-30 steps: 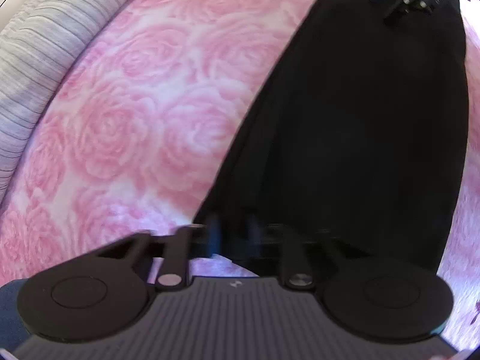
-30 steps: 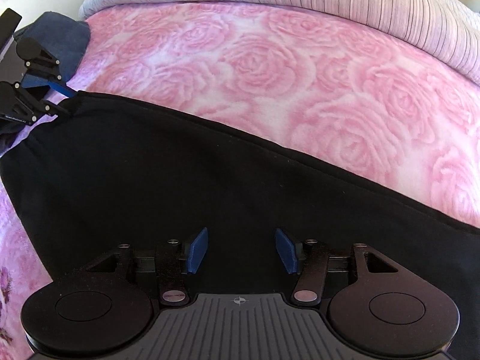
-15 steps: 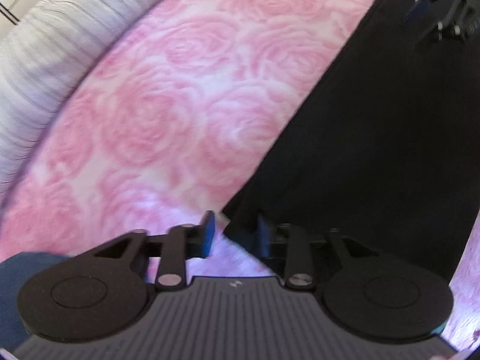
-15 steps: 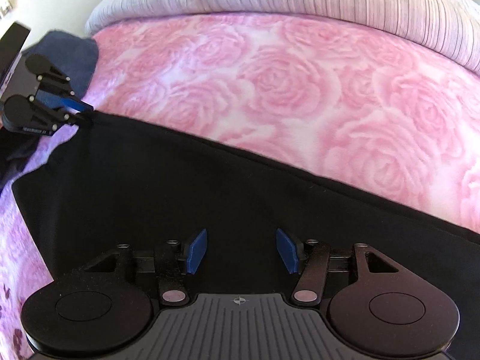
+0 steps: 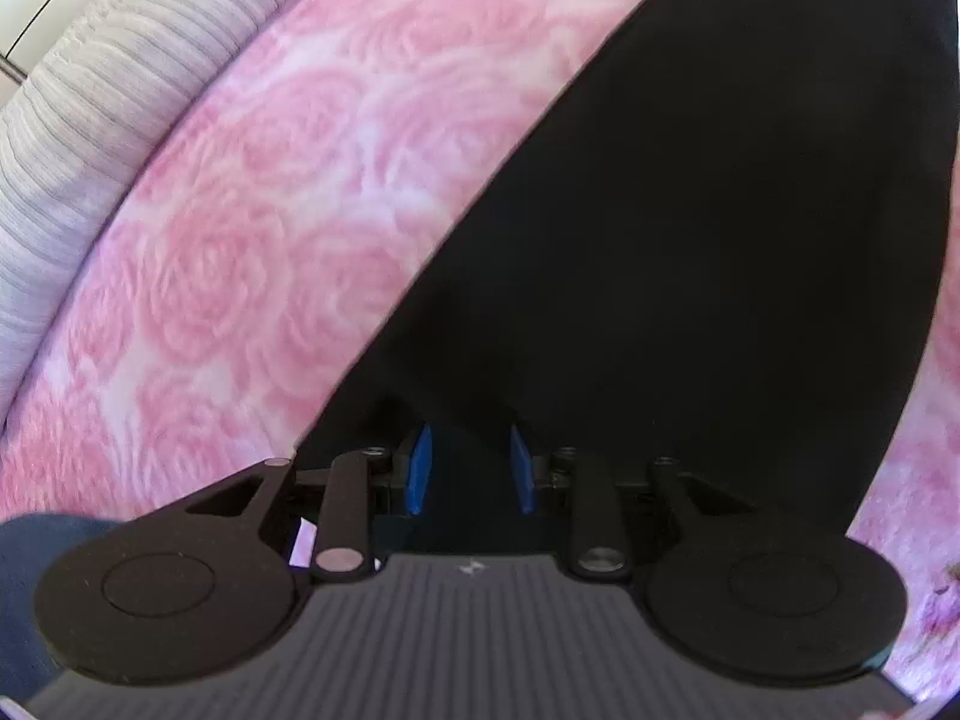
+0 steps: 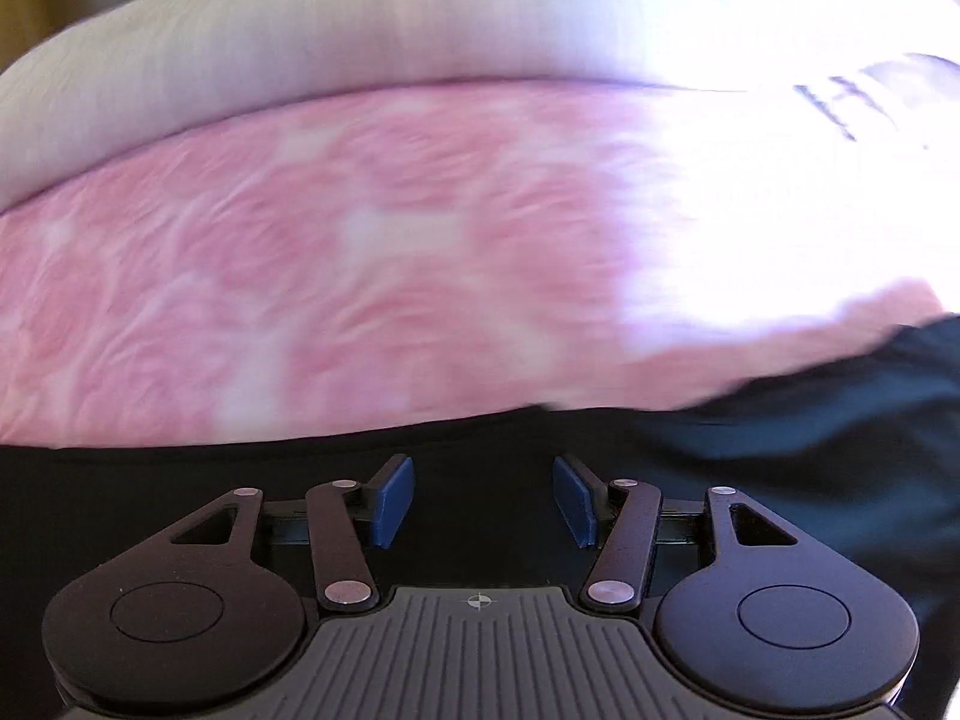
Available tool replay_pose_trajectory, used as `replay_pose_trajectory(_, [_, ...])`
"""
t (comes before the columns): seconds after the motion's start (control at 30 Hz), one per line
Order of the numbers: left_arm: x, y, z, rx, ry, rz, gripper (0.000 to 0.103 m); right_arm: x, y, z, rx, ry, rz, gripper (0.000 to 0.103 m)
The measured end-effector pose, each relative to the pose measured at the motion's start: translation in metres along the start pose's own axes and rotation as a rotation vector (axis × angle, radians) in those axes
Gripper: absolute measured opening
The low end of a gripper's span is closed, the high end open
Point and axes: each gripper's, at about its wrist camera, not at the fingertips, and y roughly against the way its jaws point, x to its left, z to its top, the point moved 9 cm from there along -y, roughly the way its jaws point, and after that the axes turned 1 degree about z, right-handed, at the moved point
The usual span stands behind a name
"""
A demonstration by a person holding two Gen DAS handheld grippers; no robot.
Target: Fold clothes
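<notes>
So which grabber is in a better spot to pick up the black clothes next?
Probably the left gripper. Its open blue pads sit on either side of a corner of the black garment. The right gripper is open too, but its blurry view only shows it over the garment near its edge.

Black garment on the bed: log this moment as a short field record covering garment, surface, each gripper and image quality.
garment: black garment spread flat on the bedding
surface: pink rose-print blanket, grey striped pillow beyond it
left gripper: open, blue pads apart over the garment's near corner, no cloth pinched between them
right gripper: open, over the garment's edge, gripping nothing
image quality: right wrist view blurred and overexposed at right; left wrist view mildly soft
</notes>
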Motion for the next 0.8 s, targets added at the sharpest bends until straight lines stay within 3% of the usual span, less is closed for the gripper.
replay_pose_trajectory(0.17, [0.004,-0.010,-0.003,0.047,0.076,0.031,0.036,-0.046,-0.019,-0.003,0.021,-0.034,0.044,0.055])
replay_pose_trajectory(0.37, [0.001,-0.004,0.006,0.131,0.111,0.084,0.031,-0.081,0.008,0.010,-0.100,-0.145,0.092,0.056])
replay_pose_trajectory(0.67, [-0.064,0.004,0.037,0.197,0.054,0.104,0.029,-0.213,-0.010,0.022,-0.050,-0.204,-0.054,0.055])
replay_pose_trajectory(0.8, [-0.085,0.008,0.041,0.226,0.077,0.125,0.026,-0.271,-0.017,0.027,-0.027,-0.231,-0.120,0.056])
